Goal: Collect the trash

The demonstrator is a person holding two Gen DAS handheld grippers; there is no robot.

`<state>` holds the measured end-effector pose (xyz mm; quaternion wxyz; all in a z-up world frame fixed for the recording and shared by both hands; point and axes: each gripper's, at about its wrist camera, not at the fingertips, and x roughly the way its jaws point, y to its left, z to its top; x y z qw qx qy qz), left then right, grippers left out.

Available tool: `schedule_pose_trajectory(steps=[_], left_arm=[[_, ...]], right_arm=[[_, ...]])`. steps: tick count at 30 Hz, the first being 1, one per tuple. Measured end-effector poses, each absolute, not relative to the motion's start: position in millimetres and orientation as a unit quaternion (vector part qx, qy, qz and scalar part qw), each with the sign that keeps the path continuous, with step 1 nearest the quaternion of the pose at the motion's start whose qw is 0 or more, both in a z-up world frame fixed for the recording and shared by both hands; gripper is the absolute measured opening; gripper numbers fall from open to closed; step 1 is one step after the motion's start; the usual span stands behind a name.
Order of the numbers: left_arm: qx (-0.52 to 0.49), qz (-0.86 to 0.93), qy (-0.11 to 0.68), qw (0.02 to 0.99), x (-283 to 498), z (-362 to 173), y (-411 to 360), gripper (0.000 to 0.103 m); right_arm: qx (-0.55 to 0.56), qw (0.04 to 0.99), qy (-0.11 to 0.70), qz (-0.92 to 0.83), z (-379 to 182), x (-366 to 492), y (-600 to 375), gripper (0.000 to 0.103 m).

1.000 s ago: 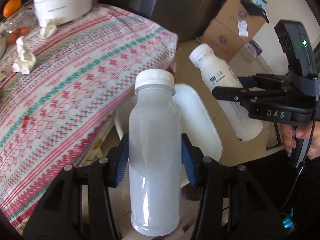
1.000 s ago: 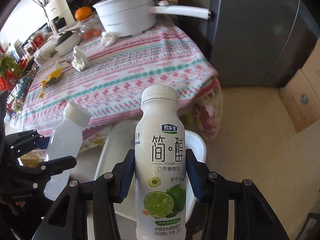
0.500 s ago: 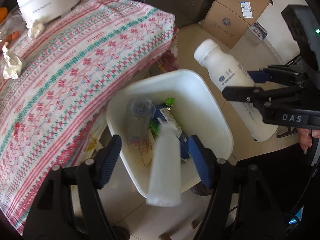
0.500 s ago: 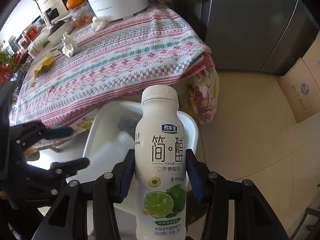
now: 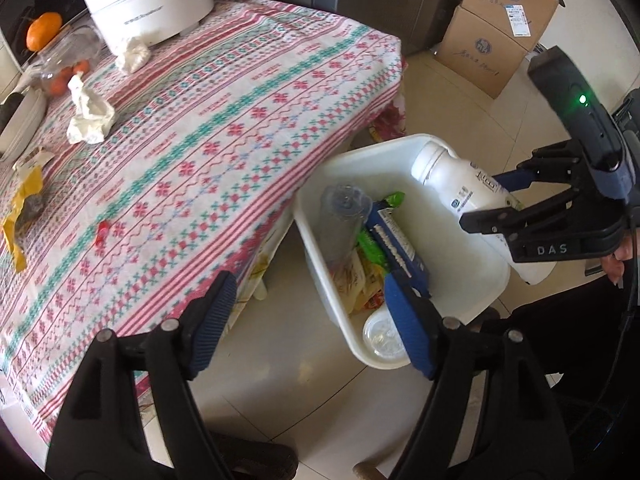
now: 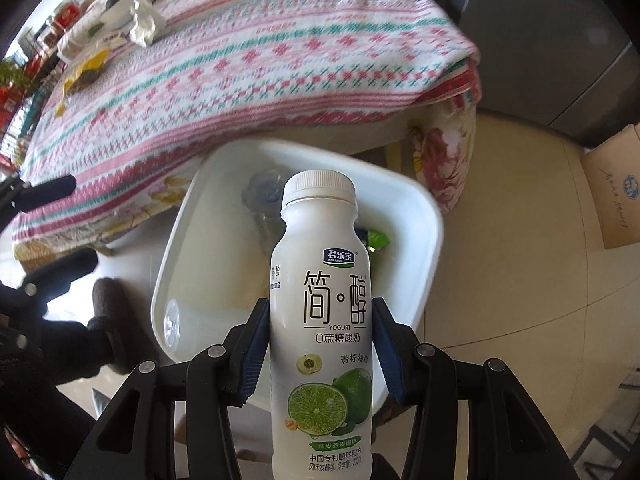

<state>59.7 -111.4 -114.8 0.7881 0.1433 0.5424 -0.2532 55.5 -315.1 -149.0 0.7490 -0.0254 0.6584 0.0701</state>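
Note:
My left gripper (image 5: 312, 324) is open and empty above the floor beside the white trash bin (image 5: 464, 280). The plain white bottle (image 5: 382, 336) lies in the bin's near corner among wrappers, a blue box (image 5: 396, 240) and a clear cup (image 5: 344, 208). My right gripper (image 6: 320, 352) is shut on a lime yogurt bottle (image 6: 320, 320), held upright over the bin (image 6: 424, 216). In the left wrist view that yogurt bottle (image 5: 452, 184) is tilted over the bin's far rim. Crumpled tissues (image 5: 90, 116) and a yellow wrapper (image 5: 20, 216) lie on the table.
The table has a patterned cloth (image 5: 224, 128), a white pot (image 5: 148, 0), an orange (image 5: 42, 34) and plates at the left. Cardboard boxes (image 5: 500, 28) stand on the floor behind the bin. A grey cabinet (image 6: 560, 32) stands at the right.
My left gripper opened and dropped the plain white bottle, which now lies in the bin. My right gripper moved with the yogurt bottle to above the bin.

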Motion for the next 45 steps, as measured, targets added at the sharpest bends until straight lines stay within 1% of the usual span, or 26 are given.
schedule_pose_trajectory(steps=[8, 11, 13, 15, 30, 35, 39, 41, 45], left_arm=[[0.137, -0.24, 0.547, 0.79, 59, -119, -93, 0.077], [0.135, -0.238, 0.546, 0.792, 58, -118, -88, 0.077], [0.133, -0.237, 0.546, 0.793, 58, -116, -85, 0.077], [0.132, -0.237, 0.546, 0.793, 58, -116, -82, 0.077], [0.124, -0.223, 0.545, 0.798, 62, -109, -71, 0.078], [0.115, -0.207, 0.543, 0.806, 71, -104, -59, 0.079], [0.099, -0.179, 0.534, 0.82, 85, -95, -36, 0.081], [0.083, -0.158, 0.529, 0.83, 94, -89, -20, 0.084], [0.057, -0.109, 0.518, 0.846, 114, -83, 16, 0.084]], right_arm=[[-0.062, 0.723, 0.682, 0.089, -168, 57, -283, 0.051], [-0.071, 0.72, 0.684, 0.091, -165, 58, -273, 0.053], [-0.069, 0.725, 0.679, 0.091, -160, 59, -271, 0.068], [-0.063, 0.733, 0.671, 0.088, -154, 63, -273, 0.072], [-0.023, 0.746, 0.662, 0.069, -135, 75, -291, 0.072], [-0.018, 0.761, 0.646, 0.06, -122, 78, -291, 0.072], [-0.035, 0.784, 0.618, 0.045, -106, 86, -282, 0.074], [-0.041, 0.794, 0.605, 0.044, -100, 91, -277, 0.075], [-0.036, 0.81, 0.583, 0.049, -90, 103, -262, 0.078]])
